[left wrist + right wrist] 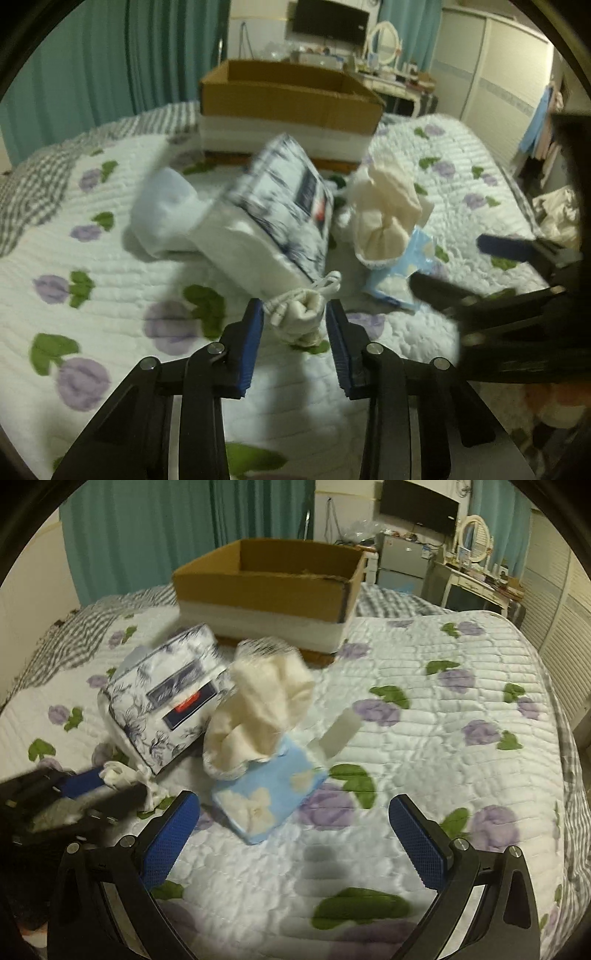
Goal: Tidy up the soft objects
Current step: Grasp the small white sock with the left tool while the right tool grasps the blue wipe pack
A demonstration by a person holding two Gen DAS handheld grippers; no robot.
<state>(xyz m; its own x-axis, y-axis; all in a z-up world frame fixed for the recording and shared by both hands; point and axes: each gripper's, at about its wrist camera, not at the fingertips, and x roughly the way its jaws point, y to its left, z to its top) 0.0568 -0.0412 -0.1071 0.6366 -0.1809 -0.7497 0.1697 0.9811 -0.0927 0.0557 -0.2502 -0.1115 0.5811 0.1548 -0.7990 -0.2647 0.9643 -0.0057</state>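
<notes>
Dim, warm indoor light with motion blur and strong fisheye bending in both wrist views.

The quilted bed cover (110,258) glows brightest near the lower middle of each picture and falls off to murky grey-green toward the curtains (110,66) and the black circular rim. Soft shadows lie under the patterned pack (273,221) and as a dark patch on the quilt in the right wrist view. Movement smears the cream bundle (266,709), the blue packet (269,797) and the cardboard box (266,587); the far room is soft and grainy. The other hand-held gripper (491,277) is a dark blur at the frame edge. Straight lines bow outward near the borders.
</notes>
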